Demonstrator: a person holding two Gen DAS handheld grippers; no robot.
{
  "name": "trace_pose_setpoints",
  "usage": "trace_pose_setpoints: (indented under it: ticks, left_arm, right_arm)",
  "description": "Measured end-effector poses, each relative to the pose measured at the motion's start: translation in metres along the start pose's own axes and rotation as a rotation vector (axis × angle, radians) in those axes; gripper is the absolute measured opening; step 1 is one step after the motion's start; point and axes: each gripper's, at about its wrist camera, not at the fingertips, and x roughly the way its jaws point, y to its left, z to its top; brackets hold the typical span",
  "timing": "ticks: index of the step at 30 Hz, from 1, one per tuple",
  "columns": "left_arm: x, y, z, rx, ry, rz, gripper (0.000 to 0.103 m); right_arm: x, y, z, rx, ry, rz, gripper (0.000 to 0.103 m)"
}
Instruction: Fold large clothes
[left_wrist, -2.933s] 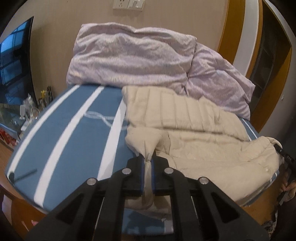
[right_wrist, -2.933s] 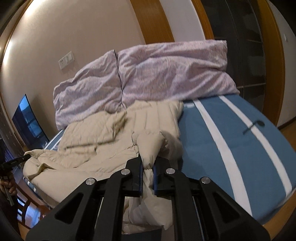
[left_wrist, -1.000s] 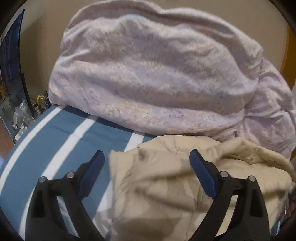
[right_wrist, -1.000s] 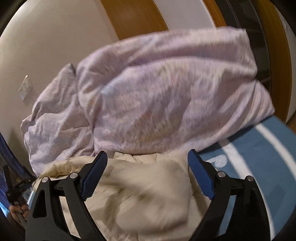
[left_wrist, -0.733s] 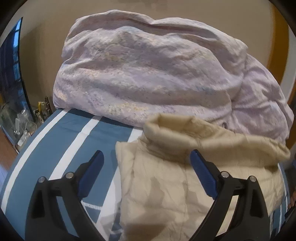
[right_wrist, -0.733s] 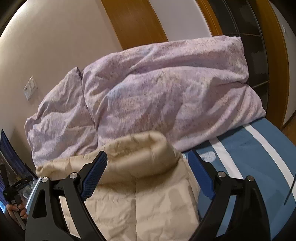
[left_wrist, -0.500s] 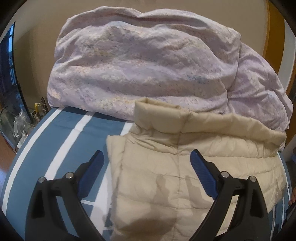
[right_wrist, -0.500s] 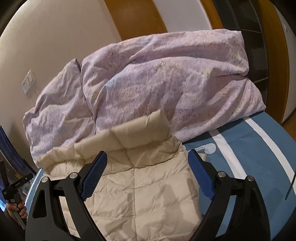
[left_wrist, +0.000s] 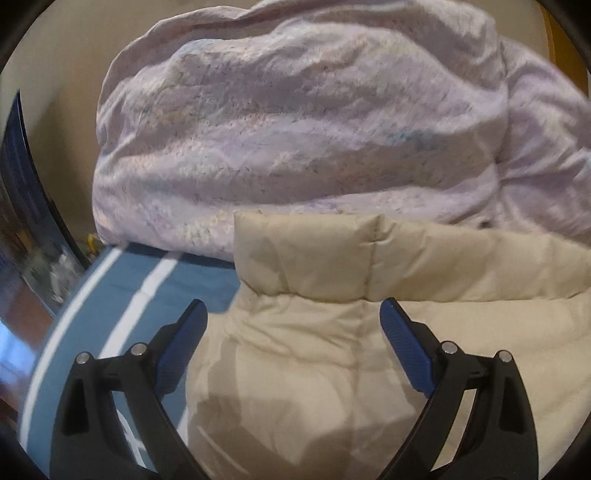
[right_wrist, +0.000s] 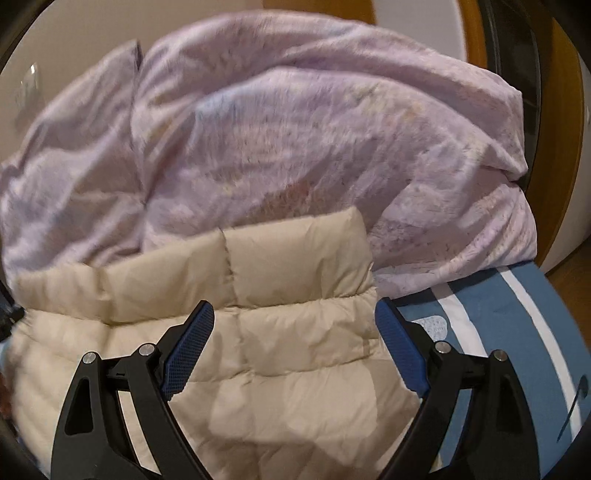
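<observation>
A beige quilted puffer jacket (left_wrist: 332, 362) lies flat on the blue bed, its stand-up collar (left_wrist: 306, 258) toward the lilac duvet. My left gripper (left_wrist: 293, 343) hovers open over the collar's left end, nothing between its blue pads. In the right wrist view the same jacket (right_wrist: 280, 369) fills the lower middle, its collar (right_wrist: 236, 269) running left to right. There my right gripper (right_wrist: 293, 343) stands open above the collar's right end, its pads apart and clear of the cloth.
A bunched lilac duvet (left_wrist: 295, 129) is heaped at the head of the bed (right_wrist: 517, 314), touching the collar. Blue cover with white stripes (left_wrist: 110, 314) shows beside the jacket. A dark screen (left_wrist: 22, 206) stands at the left; a wooden door frame (right_wrist: 569, 110) at the right.
Both grippers, shut on jacket cloth 2.9 s ago, now stand open. Over the last second the jacket settled flat with its collar up, and both cameras moved in closer and lower.
</observation>
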Motion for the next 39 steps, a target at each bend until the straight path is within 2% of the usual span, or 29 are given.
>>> trace_pose_setpoints:
  ticks: [2,4,9,15,19,34,39]
  left_arm:
    - [0.016,-0.001,-0.006,0.018,0.031,0.02,0.094]
    - [0.026,0.001,-0.012,0.011,0.063,0.004,0.095]
    - [0.041,0.005,-0.02,-0.004,0.082,-0.014,0.101]
    - [0.056,0.011,-0.022,-0.04,0.125,-0.047,0.101]
    - [0.061,0.01,-0.024,-0.04,0.141,-0.039,0.101]
    - [0.076,0.013,-0.026,-0.047,0.185,-0.052,0.101]
    - [0.077,0.013,-0.027,-0.052,0.19,-0.058,0.101]
  right_arm:
    - [0.01,-0.002,-0.004,0.007,0.028,-0.005,0.091]
    - [0.021,-0.007,-0.011,0.023,0.061,-0.008,0.091]
    - [0.036,-0.005,-0.025,0.003,0.117,-0.043,0.093]
    - [0.047,-0.007,-0.029,-0.006,0.182,-0.061,0.097]
    - [0.053,-0.008,-0.028,-0.009,0.216,-0.08,0.099]
    - [0.09,-0.002,-0.024,-0.001,0.26,-0.069,0.102]
    - [0.09,-0.005,-0.024,0.005,0.261,-0.065,0.102]
